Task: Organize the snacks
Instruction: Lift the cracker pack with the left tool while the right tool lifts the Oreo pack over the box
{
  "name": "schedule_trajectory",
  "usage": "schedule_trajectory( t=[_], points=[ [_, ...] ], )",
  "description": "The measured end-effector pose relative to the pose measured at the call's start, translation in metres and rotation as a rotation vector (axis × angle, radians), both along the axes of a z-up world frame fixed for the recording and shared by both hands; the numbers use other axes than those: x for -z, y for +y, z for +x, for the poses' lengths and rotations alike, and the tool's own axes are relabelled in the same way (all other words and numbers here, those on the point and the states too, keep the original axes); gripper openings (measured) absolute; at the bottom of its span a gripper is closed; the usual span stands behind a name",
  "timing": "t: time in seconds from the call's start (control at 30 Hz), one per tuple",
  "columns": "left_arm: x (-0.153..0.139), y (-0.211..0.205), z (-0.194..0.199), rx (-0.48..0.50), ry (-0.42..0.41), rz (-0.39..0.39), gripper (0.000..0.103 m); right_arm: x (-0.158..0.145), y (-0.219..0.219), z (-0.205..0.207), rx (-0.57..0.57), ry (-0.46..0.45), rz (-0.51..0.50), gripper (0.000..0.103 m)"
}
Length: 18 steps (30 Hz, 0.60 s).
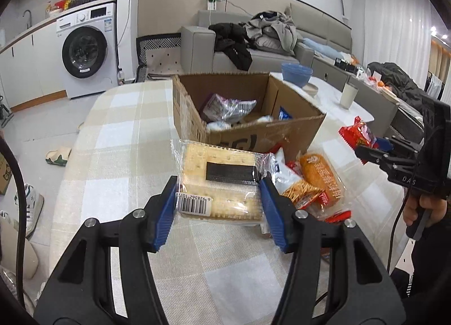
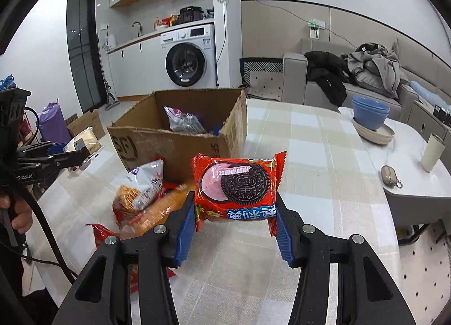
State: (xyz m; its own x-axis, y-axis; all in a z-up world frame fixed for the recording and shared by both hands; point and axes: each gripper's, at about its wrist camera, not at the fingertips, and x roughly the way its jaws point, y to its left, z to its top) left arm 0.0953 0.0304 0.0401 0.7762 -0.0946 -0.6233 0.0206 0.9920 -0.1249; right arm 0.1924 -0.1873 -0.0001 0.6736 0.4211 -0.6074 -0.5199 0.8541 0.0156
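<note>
Carrying step now. Left hand-held gripper [image 1: 217, 206] pinching the cracker pack [image 1: 220, 181], up off the tabletop [image 1: 112, 155], just short of the cardboard box [image 1: 253, 133]. Right hand-held gripper [image 2: 235, 220] pinching the red Oreo pack [image 2: 236, 186], also lifted. Next: over the box rim, then let go inside.

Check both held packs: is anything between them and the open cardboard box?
Nothing visible blocks either. The cracker pack in the left gripper and Oreo pack in the right gripper face the cardboard box, its open top clear.
</note>
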Motion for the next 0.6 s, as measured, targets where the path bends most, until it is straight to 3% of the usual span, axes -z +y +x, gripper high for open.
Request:
schedule_trajectory(
  t=[0.3,0.6],
  points=[
    [-0.029,0.010,-0.006,-0.039,-0.060,-0.022,0.054,-0.014,0.006,0.001,-0.002,-0.031,0.059,0.051],
    [-0.052,0.007,0.013,-0.044,-0.084,-0.036,0.054,-0.027,0.020,0.010,-0.019,-0.059,0.094,0.051]
  ],
)
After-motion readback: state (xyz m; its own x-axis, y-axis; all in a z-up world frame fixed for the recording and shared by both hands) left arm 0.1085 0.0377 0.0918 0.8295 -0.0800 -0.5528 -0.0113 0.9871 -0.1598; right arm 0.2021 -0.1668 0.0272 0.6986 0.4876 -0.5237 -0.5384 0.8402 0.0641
